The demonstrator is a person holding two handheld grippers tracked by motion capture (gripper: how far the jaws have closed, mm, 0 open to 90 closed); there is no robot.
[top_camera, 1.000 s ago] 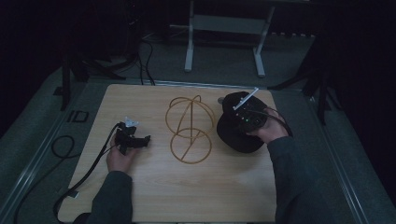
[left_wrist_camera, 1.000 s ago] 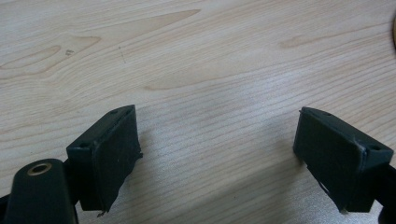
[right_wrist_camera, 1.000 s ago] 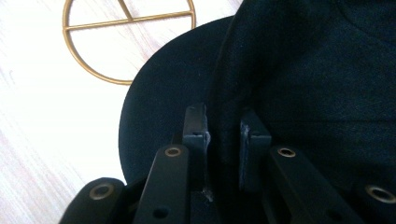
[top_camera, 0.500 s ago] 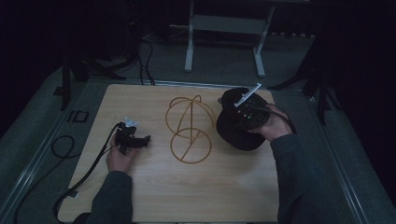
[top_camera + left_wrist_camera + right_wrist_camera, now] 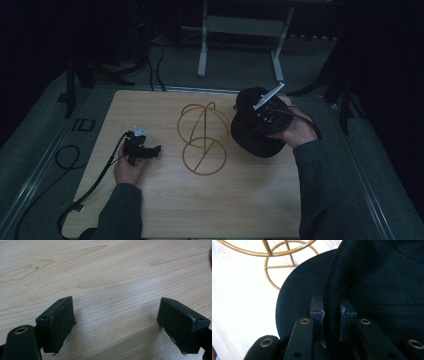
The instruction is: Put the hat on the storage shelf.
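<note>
Since a second ago, the right gripper (image 5: 260, 116) has kept its hold on the black hat (image 5: 250, 137) at the table's right edge, with only a slight shift of the grey plate on top of it; the left gripper (image 5: 150, 150) and the gold wire stand (image 5: 202, 137) lie where they did.

From the high view, the hat sits on the light wooden table (image 5: 240, 200), just right of the wire stand, its rounded crown toward the far edge and its wider brim spreading toward the person. Its long axis runs roughly from the near side to the far side of the table, leaning a little to the right at the far end. The right hand (image 5: 295, 131) wraps the gripper above the hat's right side.

In the right gripper view, the right gripper (image 5: 331, 311) has its jaws drawn close together, pinching a raised fold of the hat's (image 5: 372, 277) black felt-like fabric between them. The brim curves out to the left over the table, and beyond it the wire stand's (image 5: 287, 262) gold rings lie on the wood.

In the left gripper view, the left gripper (image 5: 116, 317) is spread wide, its jaws well apart over bare wood grain, holding nothing. From above, the left hand (image 5: 129, 167) holds it low over the table's left part, pointing toward the stand.
</note>
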